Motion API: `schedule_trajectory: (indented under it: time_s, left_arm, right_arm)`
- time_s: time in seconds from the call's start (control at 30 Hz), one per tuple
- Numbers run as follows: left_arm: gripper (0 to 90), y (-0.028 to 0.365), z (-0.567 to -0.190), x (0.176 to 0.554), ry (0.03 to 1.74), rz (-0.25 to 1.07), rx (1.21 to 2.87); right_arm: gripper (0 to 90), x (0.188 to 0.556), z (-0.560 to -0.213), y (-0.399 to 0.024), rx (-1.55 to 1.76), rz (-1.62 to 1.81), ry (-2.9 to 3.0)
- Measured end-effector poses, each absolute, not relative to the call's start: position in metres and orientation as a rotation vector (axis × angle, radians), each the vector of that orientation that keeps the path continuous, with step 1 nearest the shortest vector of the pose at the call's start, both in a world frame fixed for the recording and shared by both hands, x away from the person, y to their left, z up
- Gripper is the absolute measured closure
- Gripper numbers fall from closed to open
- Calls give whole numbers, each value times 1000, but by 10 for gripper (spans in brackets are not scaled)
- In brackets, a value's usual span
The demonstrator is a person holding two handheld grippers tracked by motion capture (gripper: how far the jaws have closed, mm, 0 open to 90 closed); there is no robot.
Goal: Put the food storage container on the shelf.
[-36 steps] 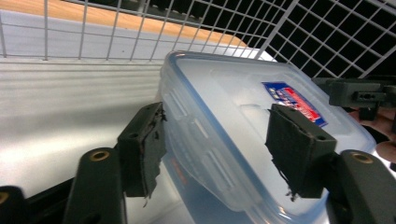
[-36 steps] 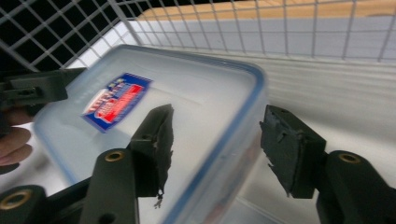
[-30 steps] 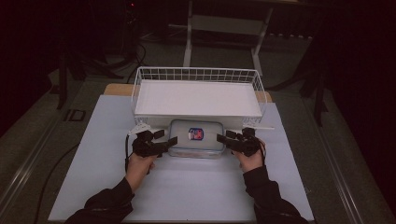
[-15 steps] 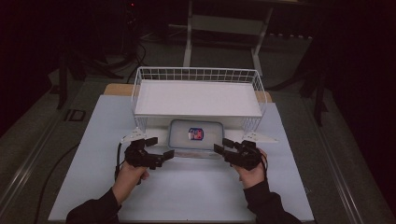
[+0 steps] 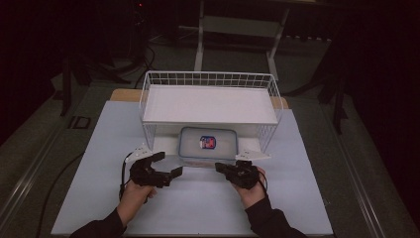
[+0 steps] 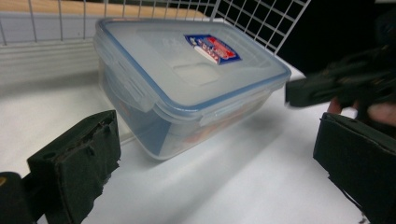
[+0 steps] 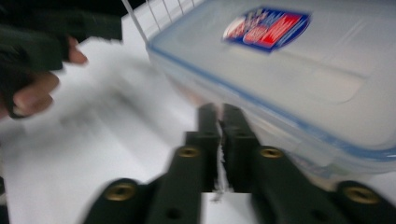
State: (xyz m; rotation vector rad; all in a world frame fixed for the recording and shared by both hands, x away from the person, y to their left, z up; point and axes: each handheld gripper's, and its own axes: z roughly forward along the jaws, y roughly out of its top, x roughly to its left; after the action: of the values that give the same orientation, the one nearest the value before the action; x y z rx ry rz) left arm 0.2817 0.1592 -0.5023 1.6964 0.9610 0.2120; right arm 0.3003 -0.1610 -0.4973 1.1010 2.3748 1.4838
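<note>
The lidded plastic container is seen under the front edge of the wire basket, resting on the white table. Since a second ago both hands have been drawn back from the container toward the person; the left gripper is left gaping wide with nothing between its jaws, while the right gripper has just been closed tight on nothing. The container is therefore judged released and set down, not gripped.
</note>
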Motion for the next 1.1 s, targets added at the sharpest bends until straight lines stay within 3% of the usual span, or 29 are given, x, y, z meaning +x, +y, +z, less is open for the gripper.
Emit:
schedule_trajectory:
  time_s: [1.1]
  left_arm:
    - [6, 168, -507, 283, 990, 248, 1675]
  right_arm:
    - [898, 358, -515, -130, 1201, 1378, 2323]
